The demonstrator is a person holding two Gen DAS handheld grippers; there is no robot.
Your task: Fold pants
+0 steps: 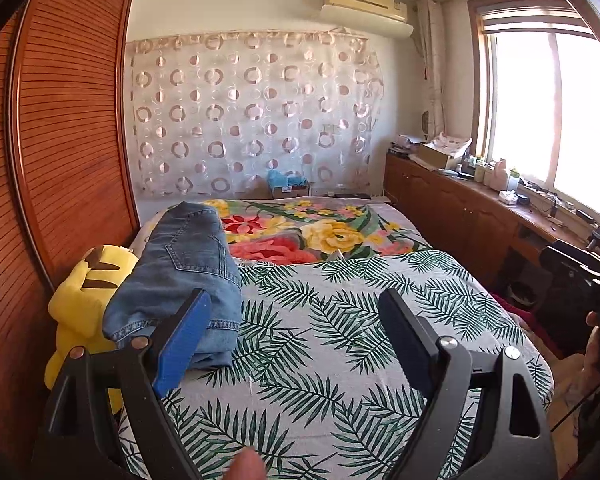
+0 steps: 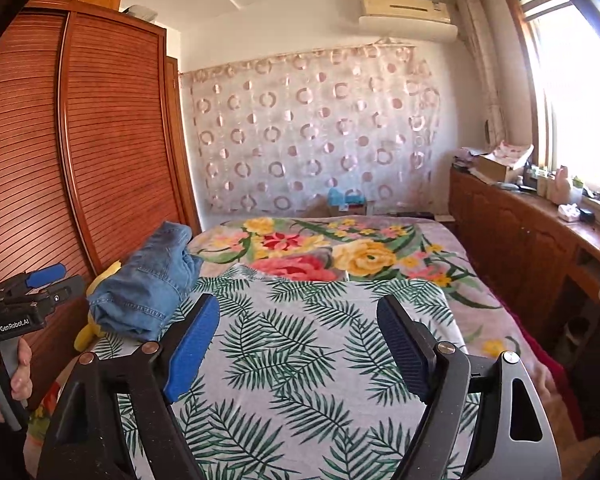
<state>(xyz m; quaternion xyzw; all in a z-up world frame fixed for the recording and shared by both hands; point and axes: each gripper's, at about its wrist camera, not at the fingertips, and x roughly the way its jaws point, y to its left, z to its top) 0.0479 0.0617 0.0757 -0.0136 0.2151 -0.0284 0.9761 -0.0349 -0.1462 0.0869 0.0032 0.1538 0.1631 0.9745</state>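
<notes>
Folded blue denim pants (image 1: 184,276) lie in a stack at the left edge of the bed, partly on a yellow plush toy (image 1: 88,300). They also show in the right wrist view (image 2: 148,284). My left gripper (image 1: 296,308) is open and empty, held above the leaf-print sheet (image 1: 340,340), just right of the pants. My right gripper (image 2: 298,312) is open and empty above the same sheet (image 2: 300,360). The left gripper also shows at the left edge of the right wrist view (image 2: 40,280), held in a hand.
A brown slatted wardrobe (image 1: 60,140) stands close along the bed's left side. A floral blanket (image 1: 300,232) covers the far half of the bed. A cluttered wooden cabinet (image 1: 480,208) runs under the window on the right. A patterned curtain (image 1: 252,112) hangs behind.
</notes>
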